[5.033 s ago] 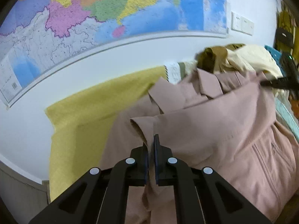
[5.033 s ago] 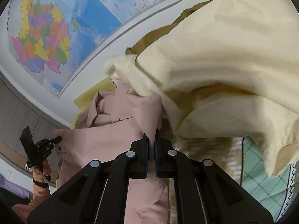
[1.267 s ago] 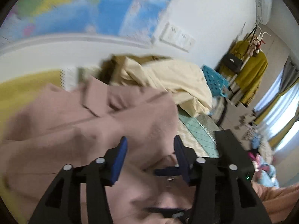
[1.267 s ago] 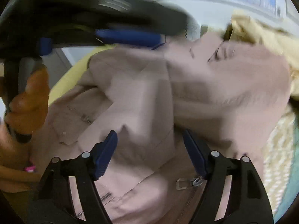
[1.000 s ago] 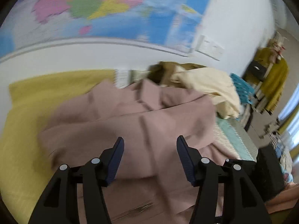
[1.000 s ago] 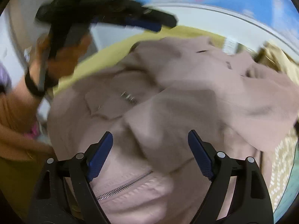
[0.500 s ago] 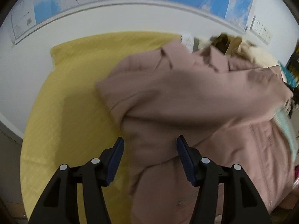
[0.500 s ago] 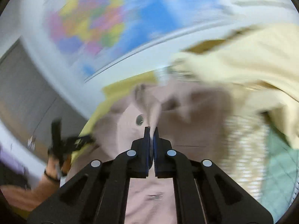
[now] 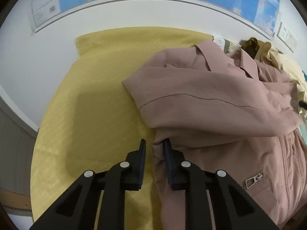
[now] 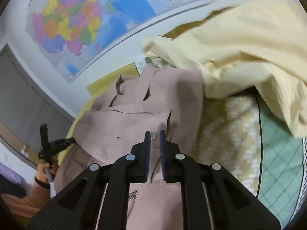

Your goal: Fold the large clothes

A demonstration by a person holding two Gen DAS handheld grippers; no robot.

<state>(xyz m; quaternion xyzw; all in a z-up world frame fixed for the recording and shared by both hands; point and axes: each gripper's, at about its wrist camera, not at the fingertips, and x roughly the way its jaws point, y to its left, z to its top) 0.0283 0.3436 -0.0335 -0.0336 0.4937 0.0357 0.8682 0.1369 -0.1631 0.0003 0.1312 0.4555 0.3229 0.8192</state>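
Pink jacket (image 9: 220, 103) on yellow sheet (image 9: 99, 95), sleeve folded across, hem still unfolded. Left gripper (image 9: 154, 153) closing on jacket's side edge; right gripper (image 10: 155, 143) opening slightly, grasping nothing.

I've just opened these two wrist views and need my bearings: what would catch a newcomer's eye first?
The pink jacket, spread half-folded over the yellow cover, fills the middle of both views. The left gripper is closing at the jacket's near edge, and the right gripper sits over its front with jaws opening slightly. Behind, a cream garment is heaped at the right, under a bright wall map.
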